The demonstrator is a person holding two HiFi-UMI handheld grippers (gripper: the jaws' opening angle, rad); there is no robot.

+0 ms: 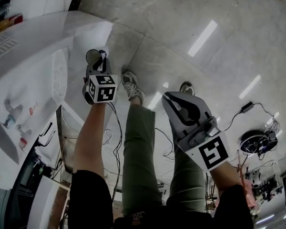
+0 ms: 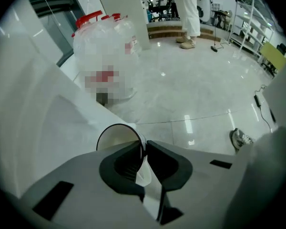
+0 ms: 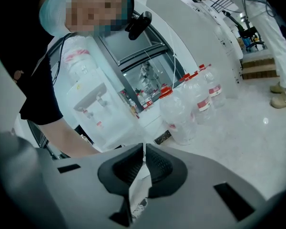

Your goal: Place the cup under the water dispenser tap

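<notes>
I see my left gripper point(image 1: 101, 59) holding the cup point(image 1: 92, 57) beside the white dispenser point(image 1: 35, 66), my right gripper point(image 1: 170, 99) above the floor point(image 1: 219, 13).

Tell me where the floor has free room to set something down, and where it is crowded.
Free: the glossy floor beyond the shoes, across to the water dispenser; also the stretch between the water jugs and the wooden steps. Crowded: the cables and gear at the head view's right edge.
</notes>
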